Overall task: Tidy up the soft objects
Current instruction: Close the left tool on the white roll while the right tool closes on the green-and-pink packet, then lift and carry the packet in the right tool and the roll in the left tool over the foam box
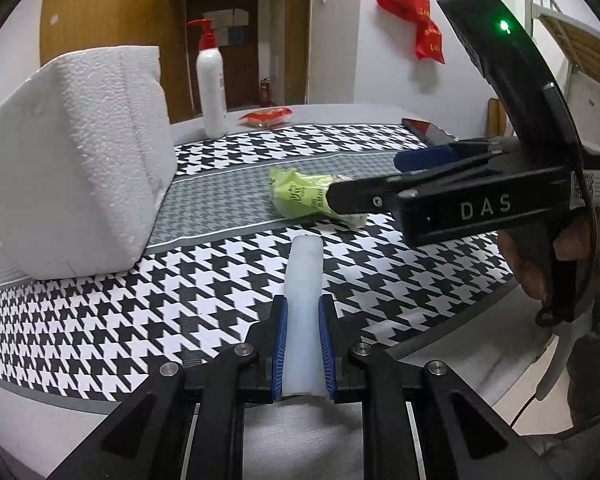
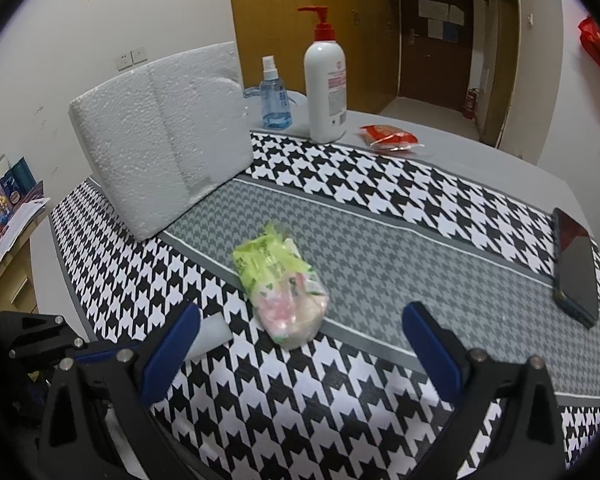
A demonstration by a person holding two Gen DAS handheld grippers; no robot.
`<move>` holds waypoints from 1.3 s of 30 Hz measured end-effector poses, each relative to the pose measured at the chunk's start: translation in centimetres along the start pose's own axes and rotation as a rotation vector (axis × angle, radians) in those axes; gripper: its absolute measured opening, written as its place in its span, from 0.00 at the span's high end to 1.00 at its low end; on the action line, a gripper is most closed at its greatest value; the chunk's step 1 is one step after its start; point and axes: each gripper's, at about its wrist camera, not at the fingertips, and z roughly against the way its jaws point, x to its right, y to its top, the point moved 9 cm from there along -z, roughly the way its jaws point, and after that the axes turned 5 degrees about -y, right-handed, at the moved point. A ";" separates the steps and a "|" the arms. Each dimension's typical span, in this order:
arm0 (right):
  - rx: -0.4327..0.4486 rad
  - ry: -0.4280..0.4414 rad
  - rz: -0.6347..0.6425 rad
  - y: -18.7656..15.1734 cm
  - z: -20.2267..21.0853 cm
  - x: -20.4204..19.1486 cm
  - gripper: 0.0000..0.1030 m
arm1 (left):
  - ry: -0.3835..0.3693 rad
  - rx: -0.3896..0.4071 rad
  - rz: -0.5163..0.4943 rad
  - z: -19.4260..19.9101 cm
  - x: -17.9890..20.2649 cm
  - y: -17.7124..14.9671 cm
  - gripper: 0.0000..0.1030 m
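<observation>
soft white foam strip (image 1: 303, 312) sat pinched between the left hand-held gripper (image 1: 303, 344)'s blue pads above the houndstooth counter (image 1: 100, 320); it looked light and squashy, best held mid-length. from the right wrist, the right hand-held gripper (image 2: 300, 356) gaped wide, empty, around a crinkly green packet (image 2: 284, 284) lying on the counter, likely slippery.

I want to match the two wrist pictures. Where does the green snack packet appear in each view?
Left wrist view: the green snack packet lies right of centre on the grey stripe, partly hidden by the right gripper.
Right wrist view: it lies near the centre, ahead of the open jaws.
Shared landmark: the white pump bottle with the red pump.
</observation>
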 end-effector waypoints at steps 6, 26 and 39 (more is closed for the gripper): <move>-0.019 -0.006 0.006 -0.1 -0.8 0.1 0.09 | 0.005 0.006 0.016 0.2 -1.0 0.0 0.83; -0.079 -0.001 0.021 -0.2 -3.7 -0.6 0.37 | -0.009 0.009 0.035 0.4 -3.1 0.6 0.83; -0.053 -0.012 0.001 0.0 -3.2 -0.3 0.56 | -0.024 0.015 0.017 0.2 -3.4 1.5 0.83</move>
